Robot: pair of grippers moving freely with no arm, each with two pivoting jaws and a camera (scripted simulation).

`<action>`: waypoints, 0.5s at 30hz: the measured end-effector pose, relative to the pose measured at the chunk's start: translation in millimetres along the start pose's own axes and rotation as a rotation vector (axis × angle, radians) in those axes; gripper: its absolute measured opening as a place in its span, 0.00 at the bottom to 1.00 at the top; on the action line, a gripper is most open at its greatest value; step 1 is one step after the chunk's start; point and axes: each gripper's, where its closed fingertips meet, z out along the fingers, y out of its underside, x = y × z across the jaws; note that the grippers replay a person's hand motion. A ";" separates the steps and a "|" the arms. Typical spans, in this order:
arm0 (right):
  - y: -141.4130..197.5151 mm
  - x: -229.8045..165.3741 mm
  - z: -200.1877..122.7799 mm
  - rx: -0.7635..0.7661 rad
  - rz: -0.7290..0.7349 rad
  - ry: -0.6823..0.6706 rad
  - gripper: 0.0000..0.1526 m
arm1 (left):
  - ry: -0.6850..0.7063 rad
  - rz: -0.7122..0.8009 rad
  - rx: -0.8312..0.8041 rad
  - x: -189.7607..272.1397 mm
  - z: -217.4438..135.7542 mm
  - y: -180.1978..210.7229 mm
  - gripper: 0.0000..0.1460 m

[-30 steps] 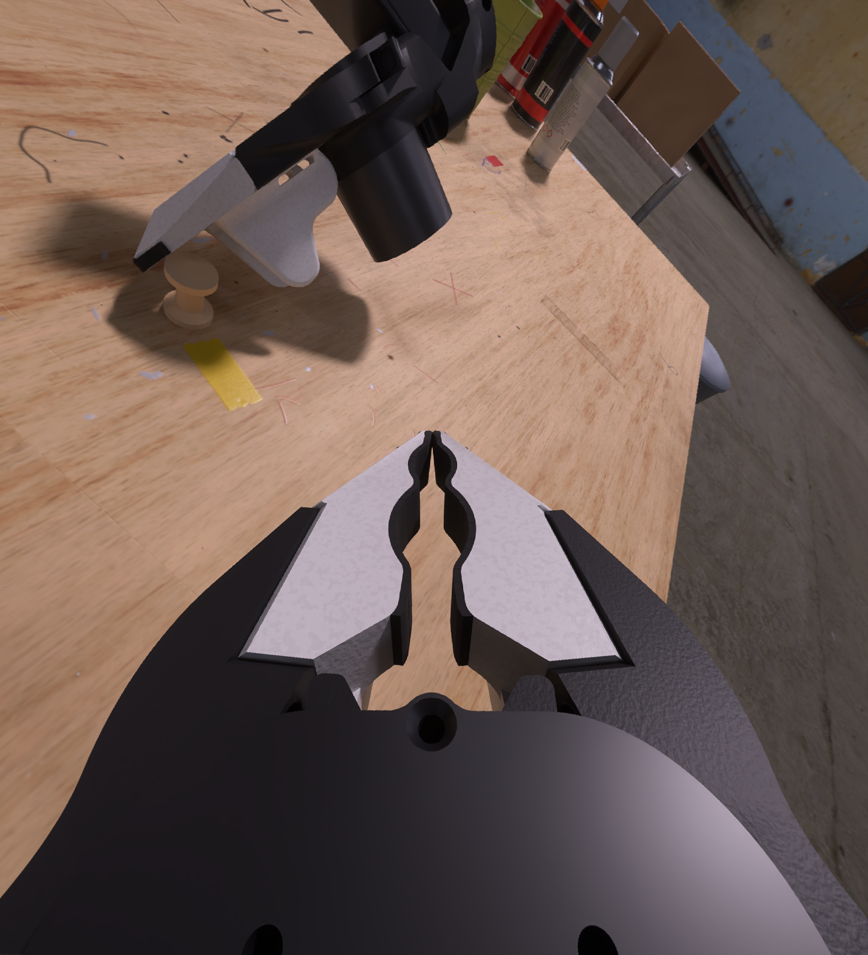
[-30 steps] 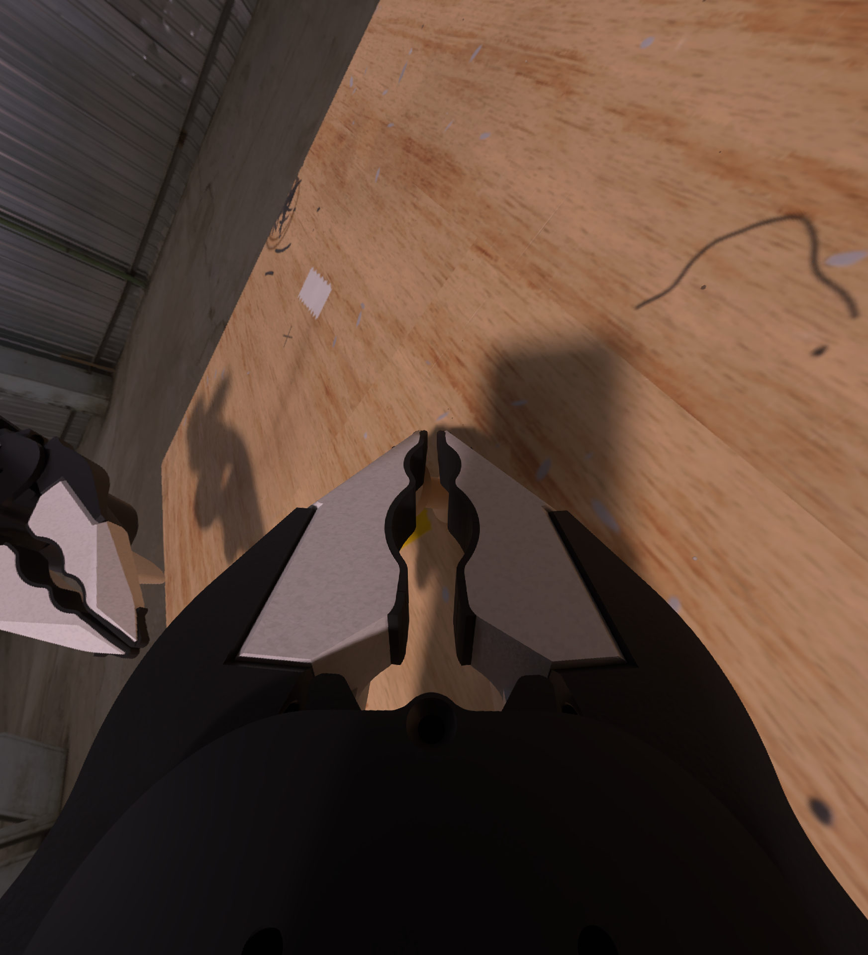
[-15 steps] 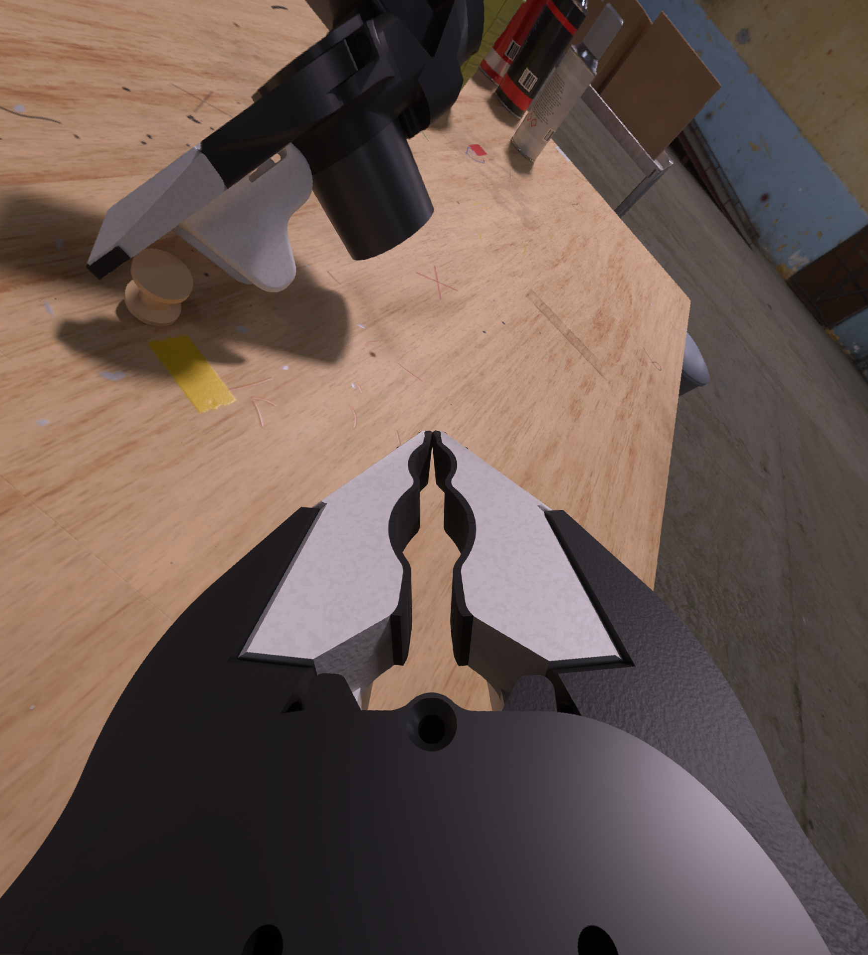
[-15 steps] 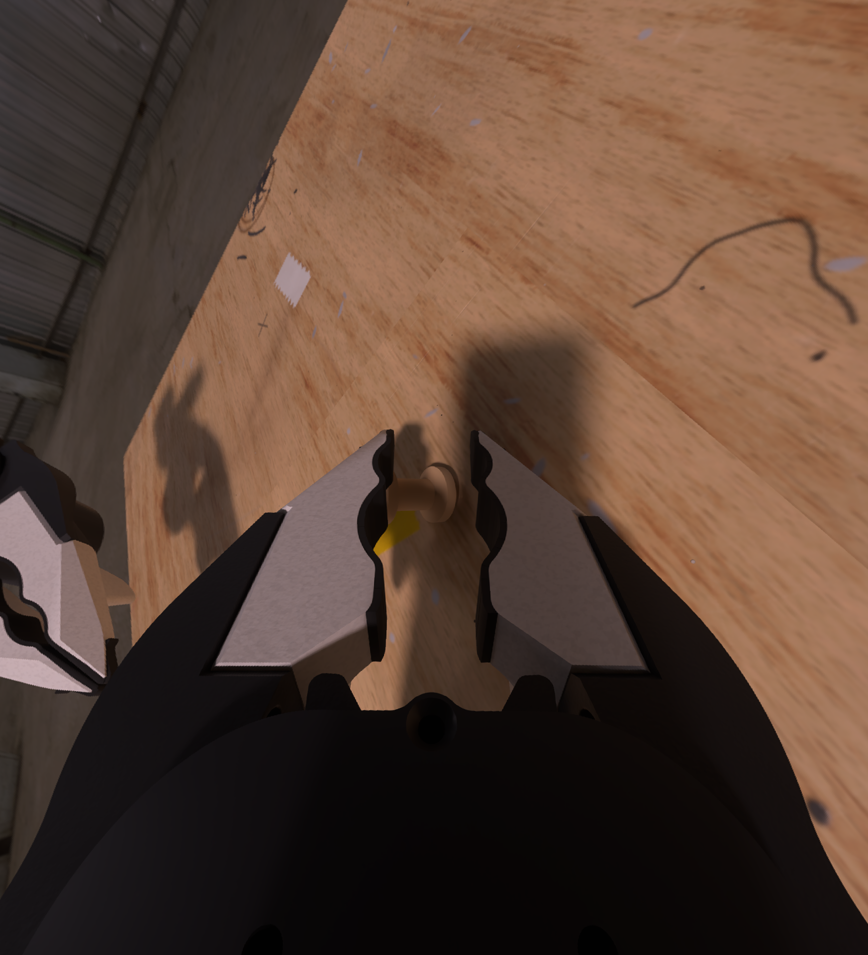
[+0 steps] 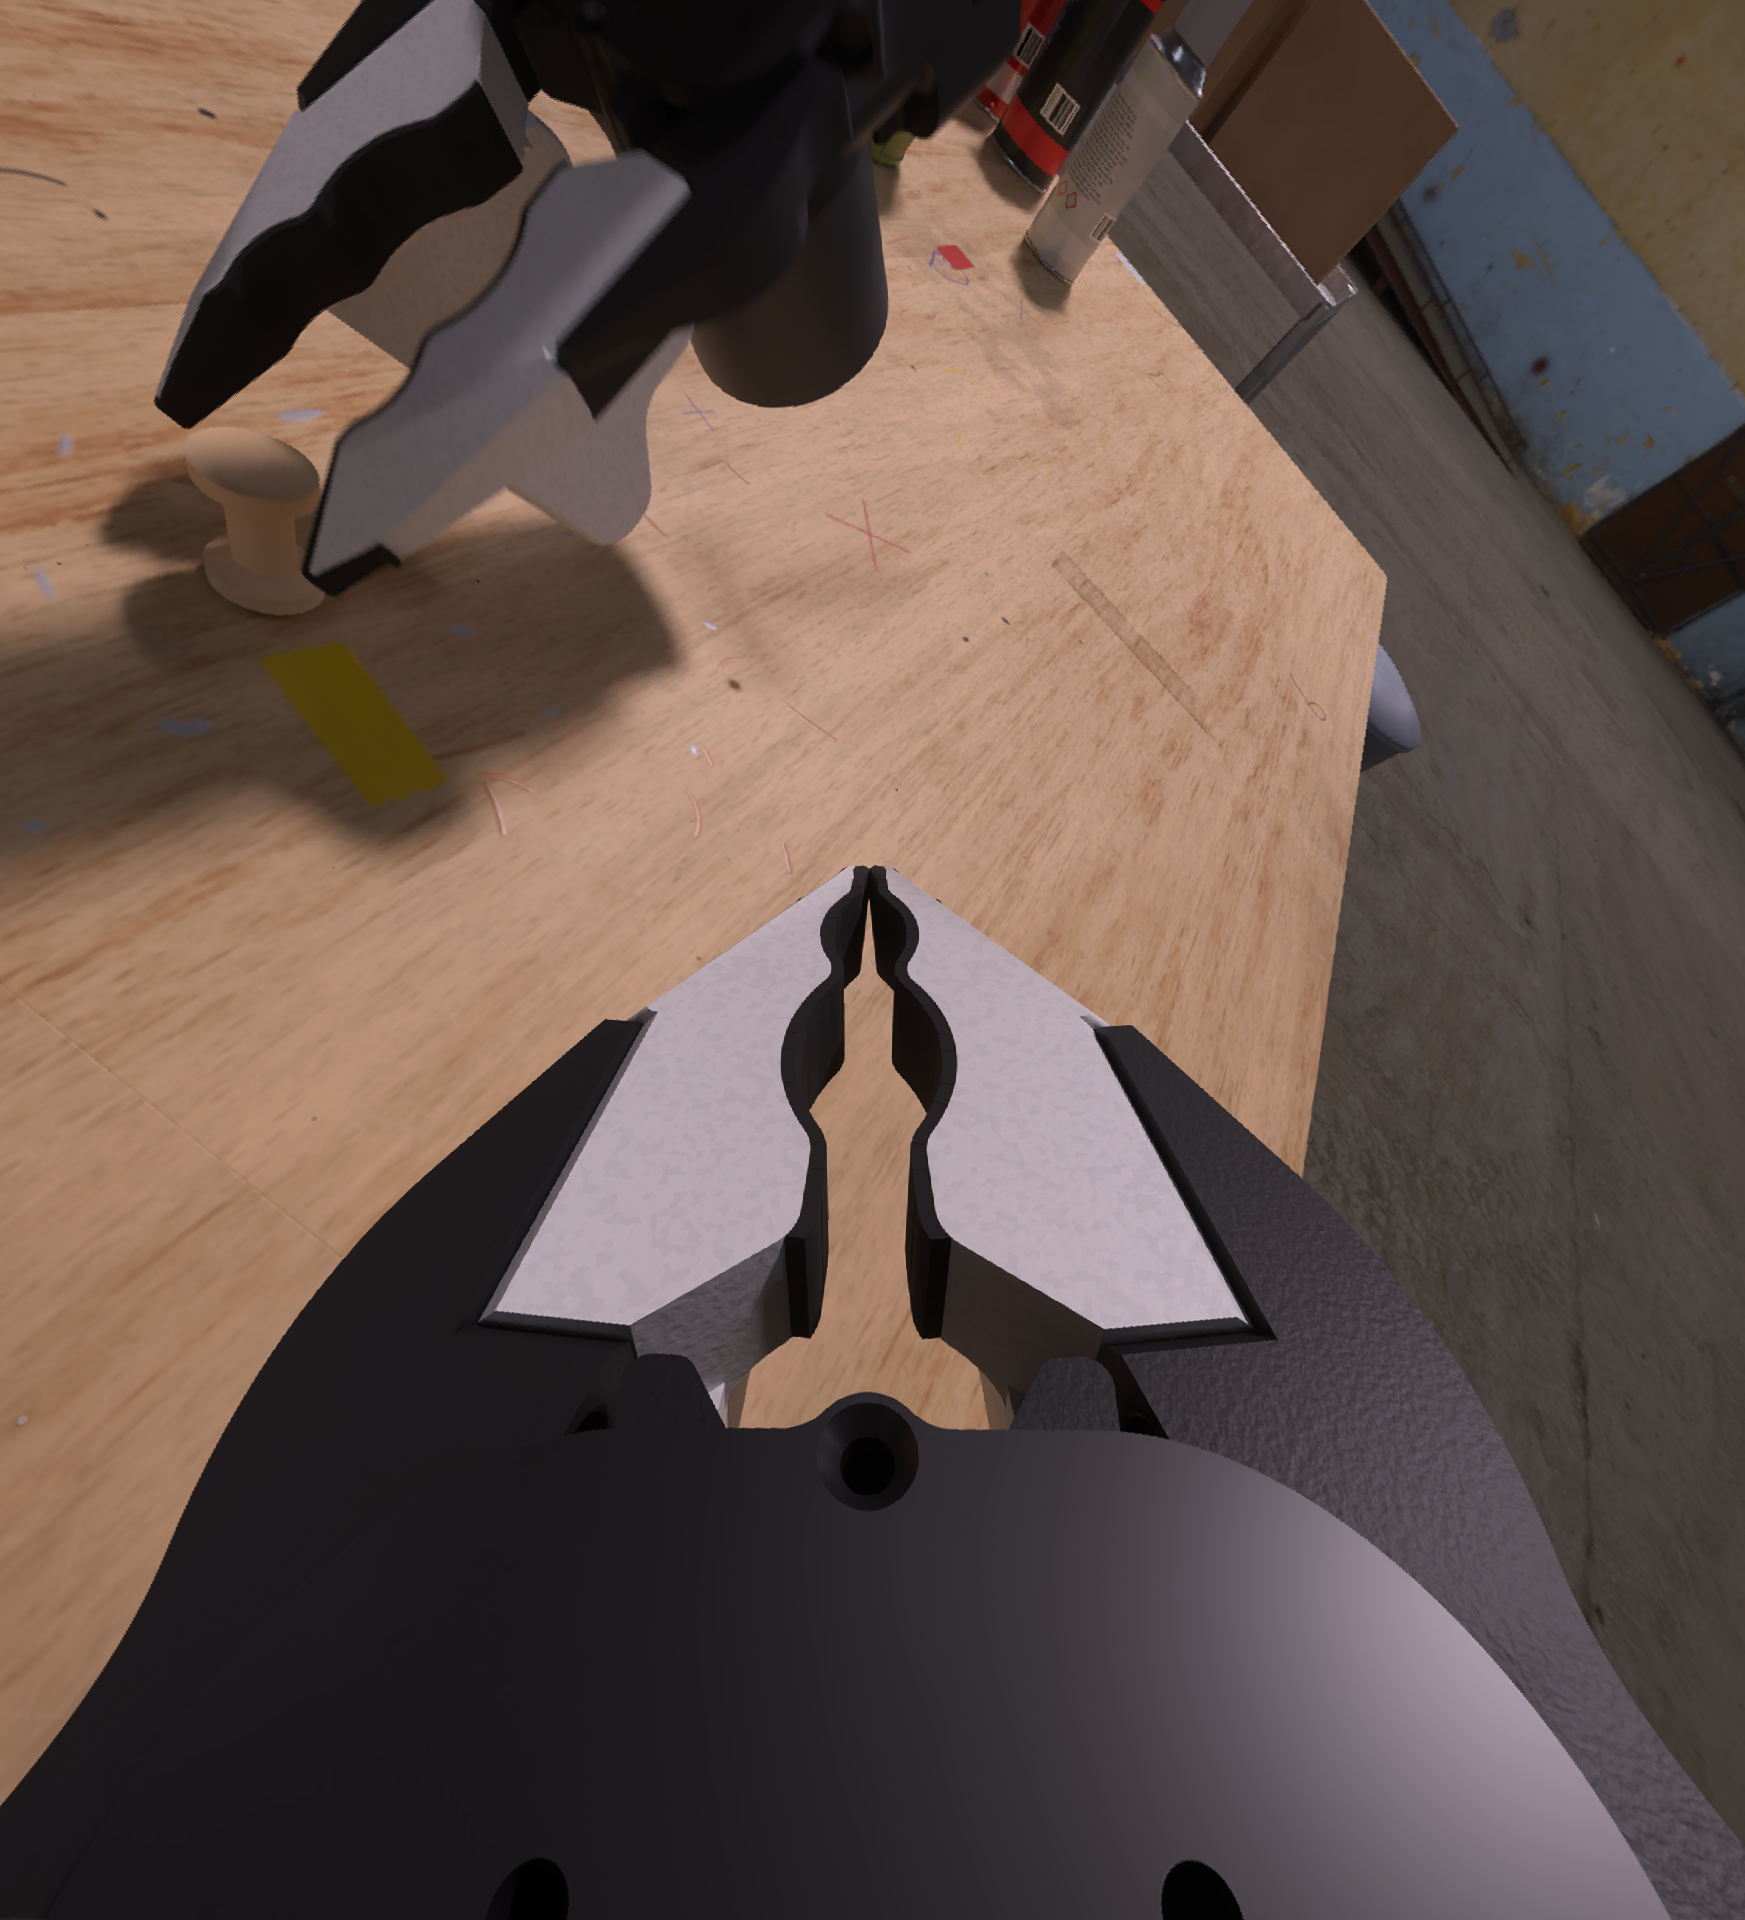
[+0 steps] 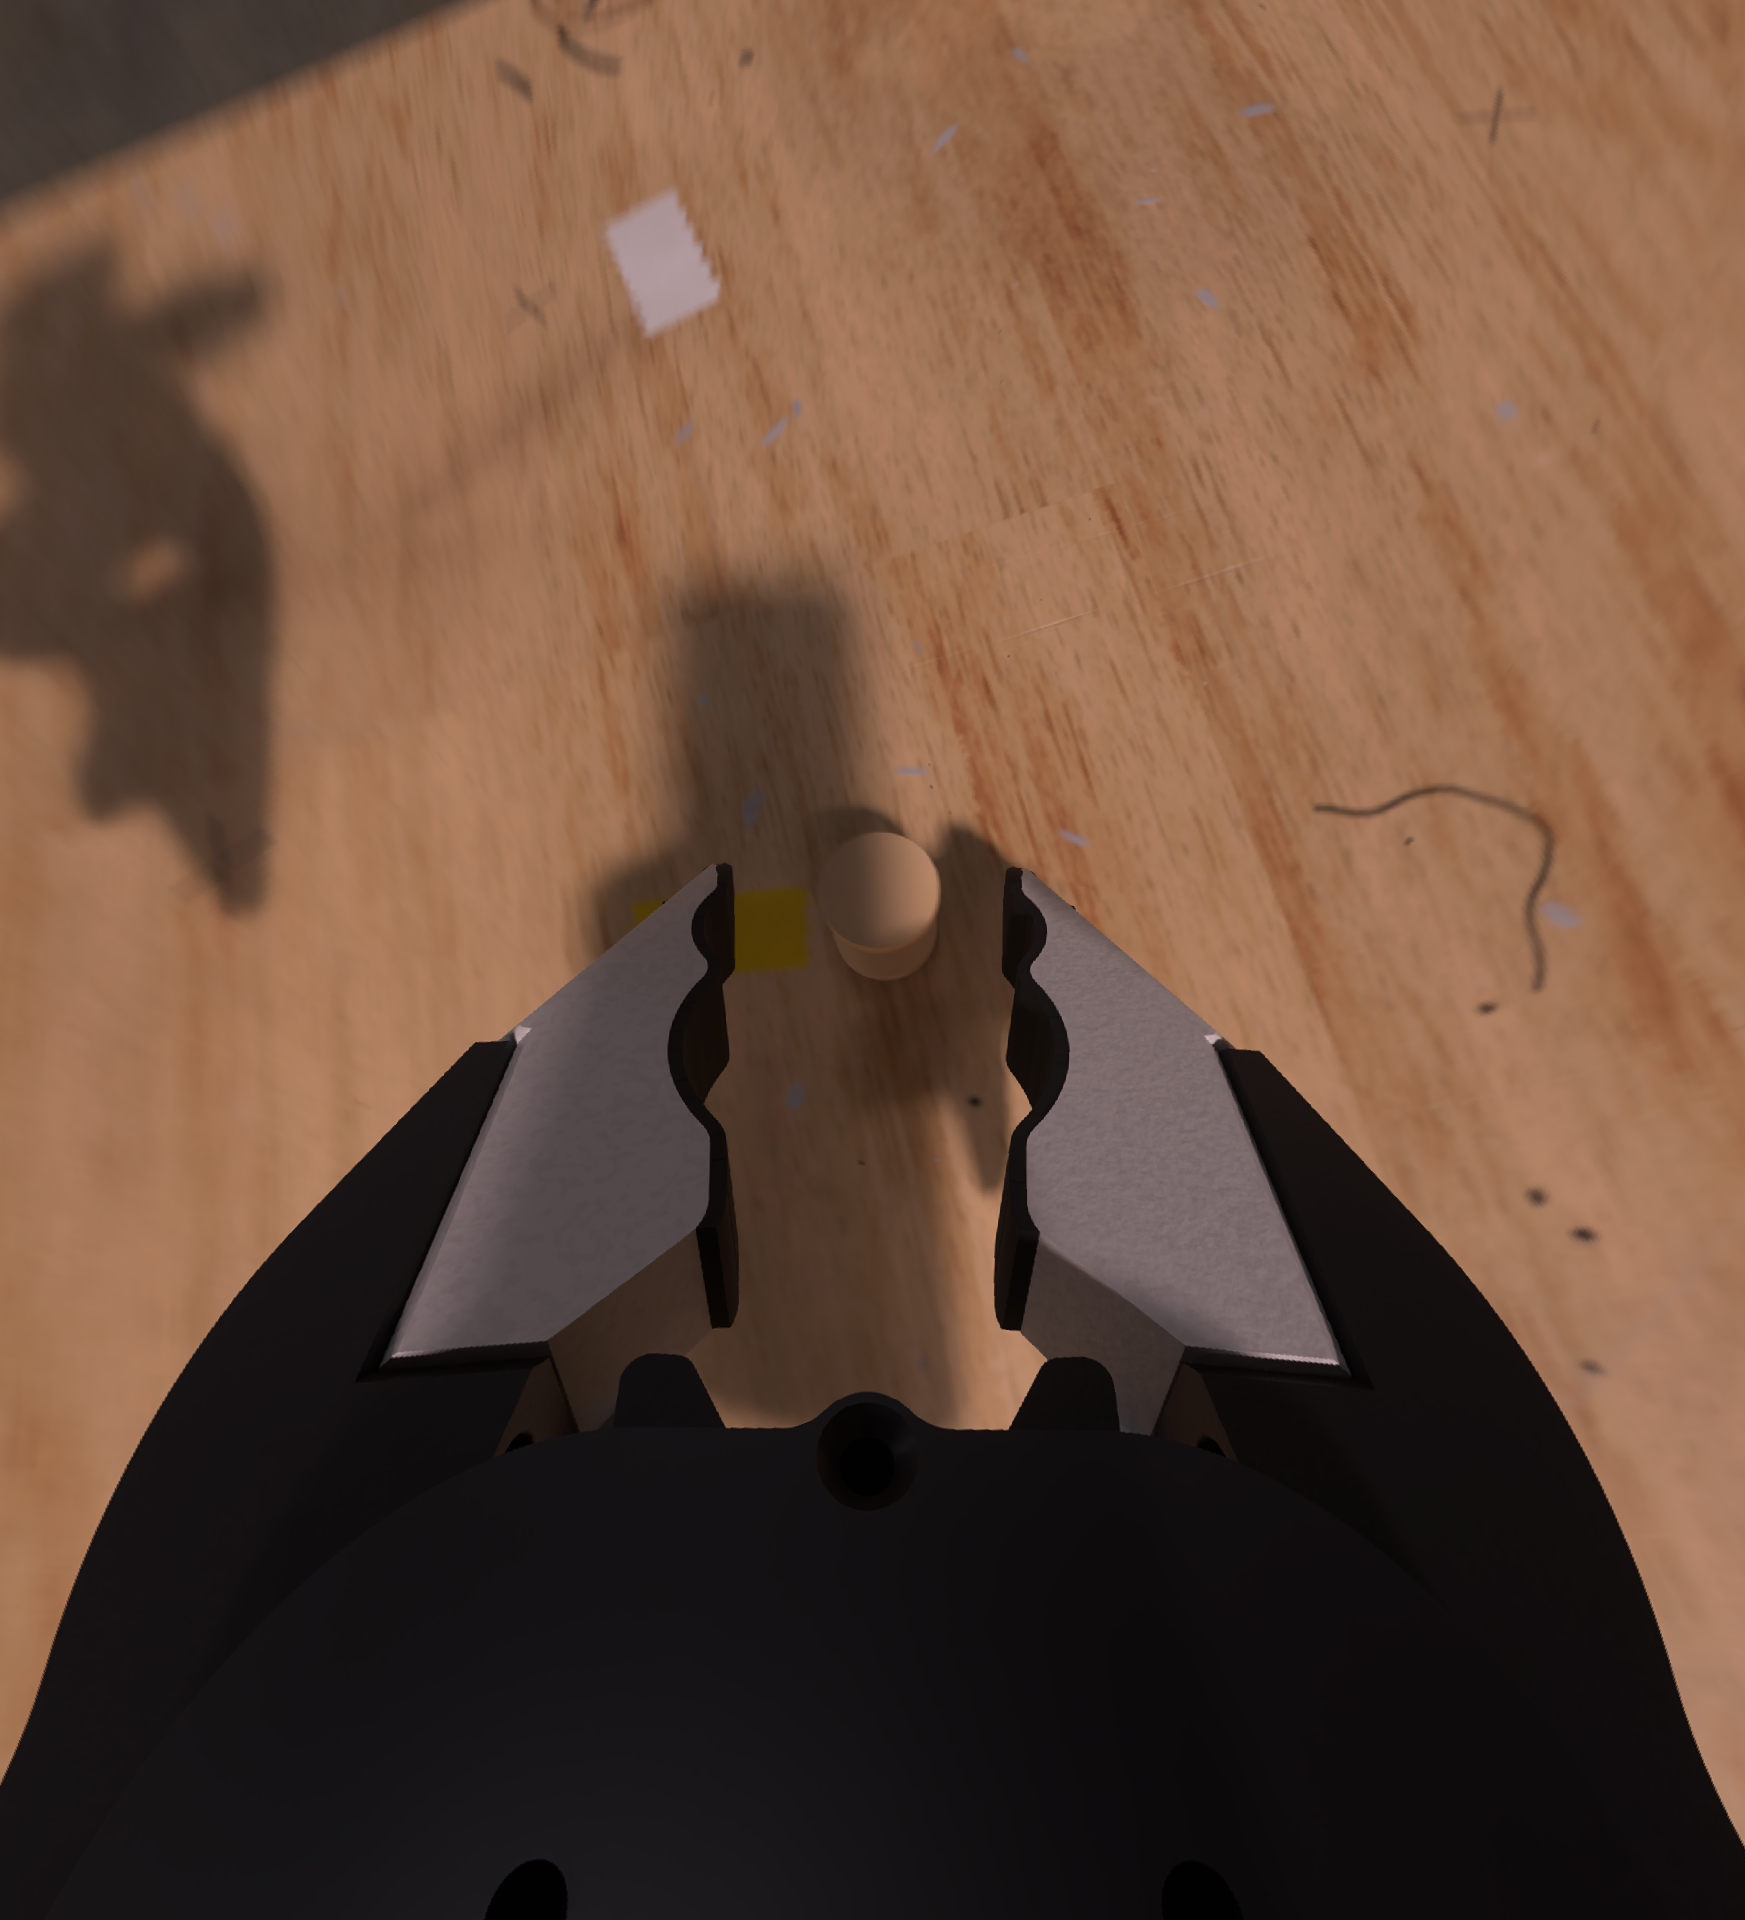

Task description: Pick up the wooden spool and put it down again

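Note:
The wooden spool (image 6: 880, 906) stands upright on the plywood table, just beyond my right gripper's open fingertips. It also shows in the left wrist view (image 5: 253, 528), at the upper left. My right gripper (image 6: 866, 883) is open and empty, pointing down at the spool; in the left wrist view (image 5: 255, 488) it hangs over the spool with its fingertips on either side. My left gripper (image 5: 868, 875) is shut and empty, well to the side of the spool, above the table near its edge.
A yellow tape strip (image 5: 354, 722) lies beside the spool, also seen in the right wrist view (image 6: 769, 930). Spray cans (image 5: 1086, 125) and a cardboard panel (image 5: 1325, 135) stand at the far end. The table edge (image 5: 1335, 935) drops to a concrete floor. A white scrap (image 6: 662, 262) lies farther off.
My right gripper opened, let go of the spool, and tilted to look more steeply down. The spool now stands free on the table. My left gripper stays shut.

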 end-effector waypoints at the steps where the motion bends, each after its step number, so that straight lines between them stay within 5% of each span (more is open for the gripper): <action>1: 2.9 0.1 1.3 -0.012 -0.084 0.036 0.34 | 0.002 -0.002 -0.002 -0.1 0.1 0.6 0.00; 5: 9.3 -1.6 7.2 -0.040 -0.252 0.092 0.35 | 0.002 -0.007 -0.008 -0.9 0.2 2.5 0.00; 9: 11.1 -0.6 10.2 -0.045 -0.232 0.093 0.33 | 0.004 -0.012 -0.010 -1.3 0.5 3.3 0.00; 15: 10.4 0.8 9.2 -0.038 -0.174 0.078 0.16 | 0.001 -0.005 -0.013 -1.4 1.9 3.5 0.00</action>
